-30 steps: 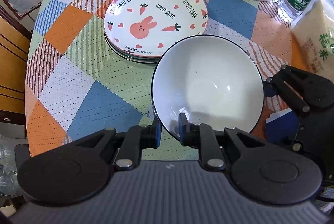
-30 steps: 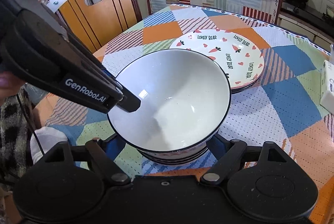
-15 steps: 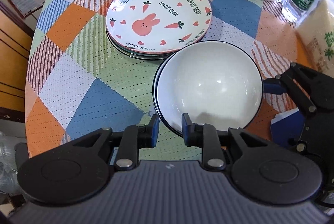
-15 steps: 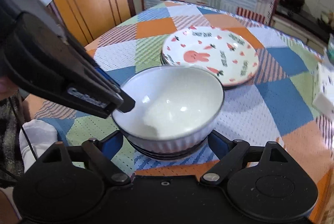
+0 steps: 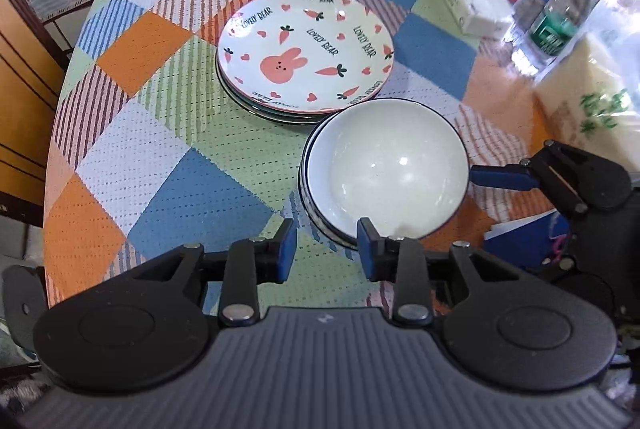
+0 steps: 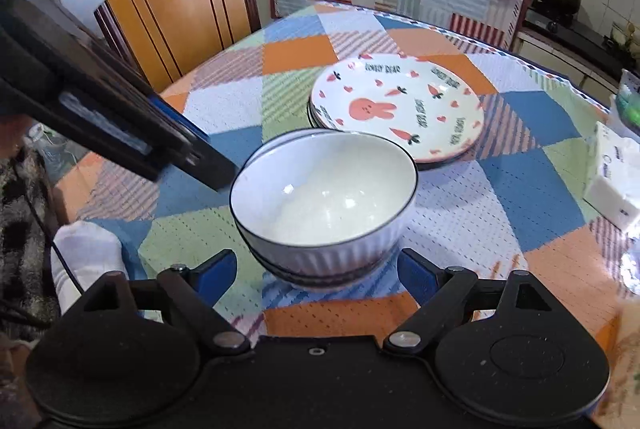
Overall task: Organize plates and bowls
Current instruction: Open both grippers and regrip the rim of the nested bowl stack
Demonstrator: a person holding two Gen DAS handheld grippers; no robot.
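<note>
A stack of white bowls with dark rims (image 5: pixel 384 169) (image 6: pixel 324 205) stands on the patchwork tablecloth. Behind it is a stack of plates topped by a pink rabbit plate (image 5: pixel 306 59) (image 6: pixel 396 109). My left gripper (image 5: pixel 326 249) is open and empty, its fingers just off the near rim of the bowls. My right gripper (image 6: pixel 316 277) is open and wide, its fingers (image 6: pixel 416 275) on either side of the bowl stack's base, apart from it. Its blue fingertip (image 5: pixel 500 177) shows at the bowls' right side in the left wrist view.
Water bottles (image 5: pixel 556 21), a tissue pack (image 5: pixel 476 5) and a rice bag (image 5: pixel 592 101) stand at the table's right. A wooden chair (image 6: pixel 180 13) is at the table's far left edge. A blue booklet (image 5: pixel 524 241) lies near the bowls.
The top bowl came down onto the bowl stack. My left gripper opened, let go of its rim and drew back. The right gripper pulled back a little.
</note>
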